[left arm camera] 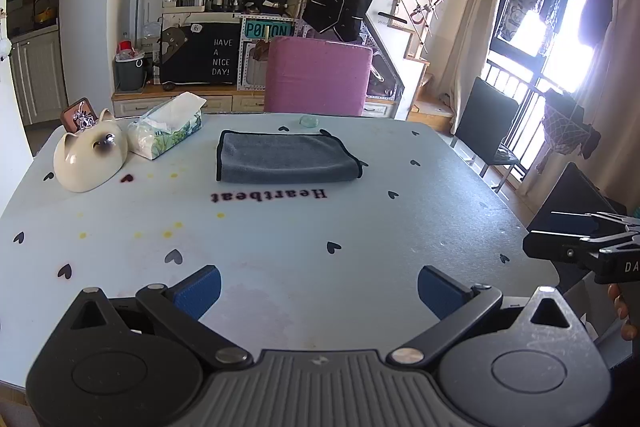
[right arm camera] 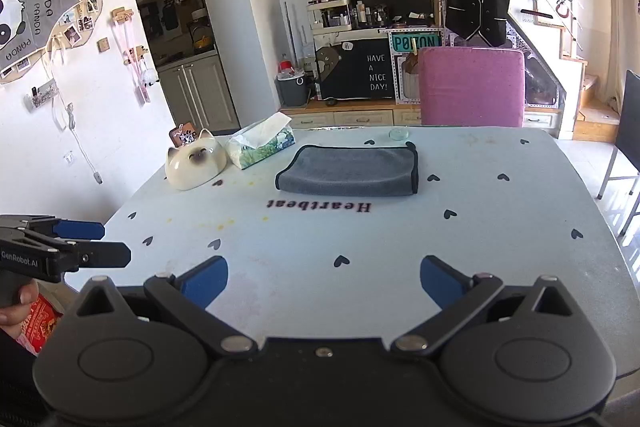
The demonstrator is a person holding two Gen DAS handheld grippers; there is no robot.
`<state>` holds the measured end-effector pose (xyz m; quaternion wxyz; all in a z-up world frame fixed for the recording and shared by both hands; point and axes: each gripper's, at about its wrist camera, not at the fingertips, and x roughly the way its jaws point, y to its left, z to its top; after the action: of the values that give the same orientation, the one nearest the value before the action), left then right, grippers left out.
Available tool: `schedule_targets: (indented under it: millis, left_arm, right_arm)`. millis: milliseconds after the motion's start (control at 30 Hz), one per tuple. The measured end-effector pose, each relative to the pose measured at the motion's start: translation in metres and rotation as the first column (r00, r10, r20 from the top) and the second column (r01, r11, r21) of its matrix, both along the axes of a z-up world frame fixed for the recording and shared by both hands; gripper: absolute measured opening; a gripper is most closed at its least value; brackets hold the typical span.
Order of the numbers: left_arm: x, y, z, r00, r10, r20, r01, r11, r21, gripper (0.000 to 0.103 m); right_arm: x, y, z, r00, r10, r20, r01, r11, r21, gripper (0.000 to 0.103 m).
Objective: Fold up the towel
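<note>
The tablecloth point(left arm camera: 360, 227) is printed "Heartbeat", upside down from the near side, with black hearts. A dark panel point(left arm camera: 196, 53) beyond reads "HAVE A NICE DAY!"; the left gripper point(left arm camera: 319, 291) body, seen from the right wrist view, reads "GenRobot.AI". The towel point(left arm camera: 286, 157), grey plush with black piping, lies folded on the far half of the table, long axis left-right. Both grippers hover over the near edge, blue-padded jaws spread wide, empty; right gripper point(right arm camera: 324, 281). At far left are a glossy ceramic cat head point(left arm camera: 90, 157) and a tissue pack point(left arm camera: 168, 129).
</note>
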<state>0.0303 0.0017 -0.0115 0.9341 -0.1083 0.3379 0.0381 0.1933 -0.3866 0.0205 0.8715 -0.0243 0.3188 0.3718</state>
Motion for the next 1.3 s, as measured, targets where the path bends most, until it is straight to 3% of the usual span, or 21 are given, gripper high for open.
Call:
schedule_targets:
  millis: [1300]
  left_arm:
    - [-0.0026,-0.0025,0.0014,1.0,0.002,0.002,-0.002,1.0,0.003,0.103]
  right_arm:
    - [-0.0003,-0.0017,0.0014,1.0,0.001,0.001,-0.001,1.0,0.003,0.102]
